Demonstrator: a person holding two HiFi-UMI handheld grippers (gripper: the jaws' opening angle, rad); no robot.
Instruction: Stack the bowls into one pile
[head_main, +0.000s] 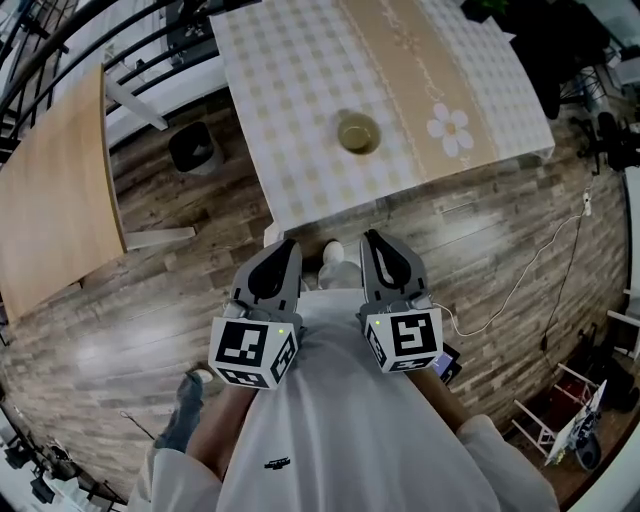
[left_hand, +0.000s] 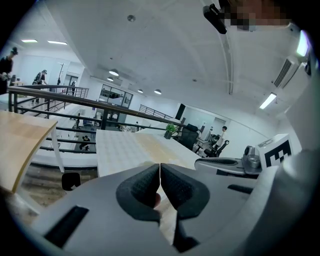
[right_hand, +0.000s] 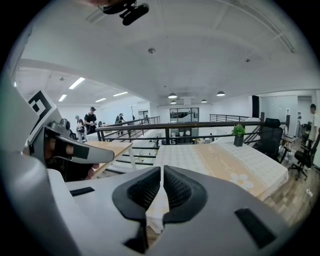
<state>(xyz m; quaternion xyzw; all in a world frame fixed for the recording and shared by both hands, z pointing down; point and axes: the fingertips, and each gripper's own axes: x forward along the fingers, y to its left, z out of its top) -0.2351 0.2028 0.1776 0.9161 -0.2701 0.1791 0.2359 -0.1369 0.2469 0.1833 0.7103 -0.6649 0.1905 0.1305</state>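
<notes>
Green bowl (head_main: 358, 132) sat on checked tablecloth (head_main: 300, 90) — well apart from left gripper (head_main: 289, 244) and right gripper (head_main: 371, 237), each with jaws pressed together, empty, side by side above white shirt (head_main: 340, 420).

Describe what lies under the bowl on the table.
The bowl rests on a checked tablecloth, at the edge of its beige strip. The cloth covers the tabletop, so that surface cannot be seen.
</notes>
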